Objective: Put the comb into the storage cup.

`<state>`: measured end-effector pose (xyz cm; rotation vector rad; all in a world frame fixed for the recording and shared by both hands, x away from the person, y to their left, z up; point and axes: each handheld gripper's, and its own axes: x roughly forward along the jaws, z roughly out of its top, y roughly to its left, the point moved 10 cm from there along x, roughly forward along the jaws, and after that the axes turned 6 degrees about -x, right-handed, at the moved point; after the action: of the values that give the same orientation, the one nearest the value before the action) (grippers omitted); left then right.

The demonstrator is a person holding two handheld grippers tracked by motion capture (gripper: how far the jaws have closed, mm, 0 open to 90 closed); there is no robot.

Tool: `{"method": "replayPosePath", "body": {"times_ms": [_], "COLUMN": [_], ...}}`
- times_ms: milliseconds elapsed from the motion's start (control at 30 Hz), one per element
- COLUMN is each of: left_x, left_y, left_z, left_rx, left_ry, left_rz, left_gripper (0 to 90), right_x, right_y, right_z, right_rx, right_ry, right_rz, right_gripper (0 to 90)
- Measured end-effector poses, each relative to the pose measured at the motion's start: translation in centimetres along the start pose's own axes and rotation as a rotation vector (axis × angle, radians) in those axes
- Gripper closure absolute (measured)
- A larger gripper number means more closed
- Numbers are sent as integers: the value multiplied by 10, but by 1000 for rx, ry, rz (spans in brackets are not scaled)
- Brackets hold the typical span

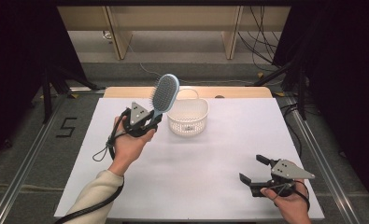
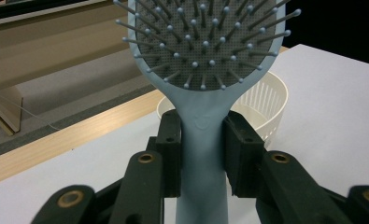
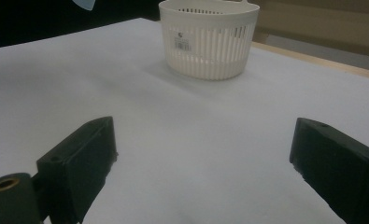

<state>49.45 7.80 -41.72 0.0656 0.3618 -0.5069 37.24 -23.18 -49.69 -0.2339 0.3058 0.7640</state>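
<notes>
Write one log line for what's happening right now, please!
left hand-held gripper: shut on hairbrush handle, lifted beside basket | right hand-held gripper: open, empty, low over table

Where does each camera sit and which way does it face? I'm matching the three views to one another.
High view: above the person's side, looking forward and down on the white table; both forearms and hands enter from below.
Left gripper view: on the left gripper, looking along its fingers, shut on the blue hairbrush, toward the basket.
Right gripper view: on the right gripper, low over the table, its fingers wide apart.
Shared: all three show the white basket.
</notes>
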Motion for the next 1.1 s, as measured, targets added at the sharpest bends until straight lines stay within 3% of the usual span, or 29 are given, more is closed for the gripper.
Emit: {"method": "replayPosePath", "body": {"times_ms": [1100], "left_x": [5], "left_y": [-7], "left_z": [6], "left_rx": [1], "left_ry": [-7], "left_rz": [-17], "left_gripper": [699], "right_x": [0], "right_y": [0], "right_z": [0], "right_rx": [-2], "right_ry": [-1], "right_rz": [-1], "right_gripper": [79]}}
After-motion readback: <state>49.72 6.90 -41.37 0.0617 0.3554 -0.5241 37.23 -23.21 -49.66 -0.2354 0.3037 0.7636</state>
